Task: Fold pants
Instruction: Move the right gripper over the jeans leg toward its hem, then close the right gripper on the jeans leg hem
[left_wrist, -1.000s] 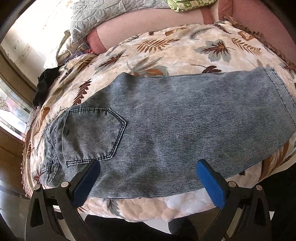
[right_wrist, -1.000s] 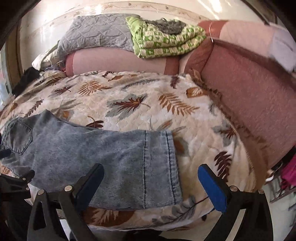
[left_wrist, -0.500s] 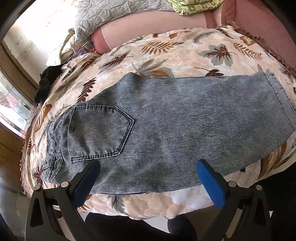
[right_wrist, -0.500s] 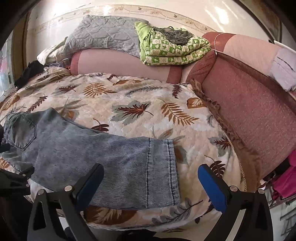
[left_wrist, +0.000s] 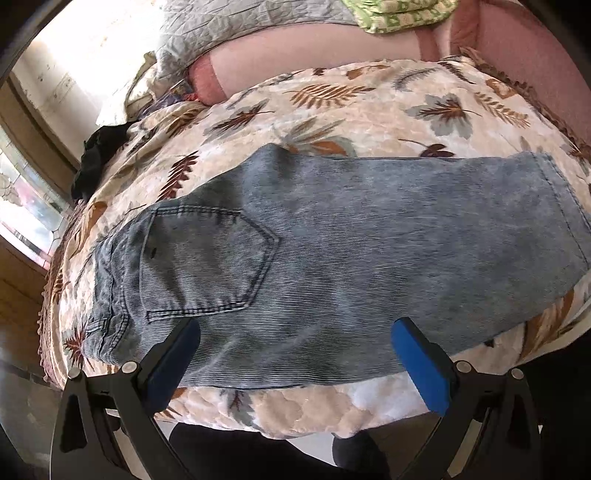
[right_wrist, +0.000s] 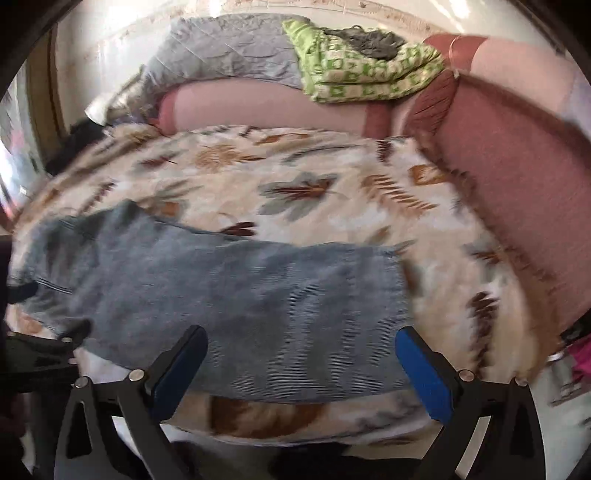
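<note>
Faded blue denim pants lie flat across a leaf-patterned quilt, folded lengthwise, back pocket up, waistband at the left and leg hem at the right. My left gripper hovers open over the pants' near edge by the pocket, its blue pads wide apart with nothing between them. The right wrist view is blurred. There the pants stretch leftward, and my right gripper stands open above the hem end, holding nothing.
A pink sofa back rises behind and to the right of the quilt. A grey quilted blanket and a green patterned blanket sit on its top. A dark garment lies at the quilt's left edge by a window.
Both grippers have drawn back and up from the pants, still open. The right wrist view has gone blurry and swung left, so the hem sits nearer its middle.
</note>
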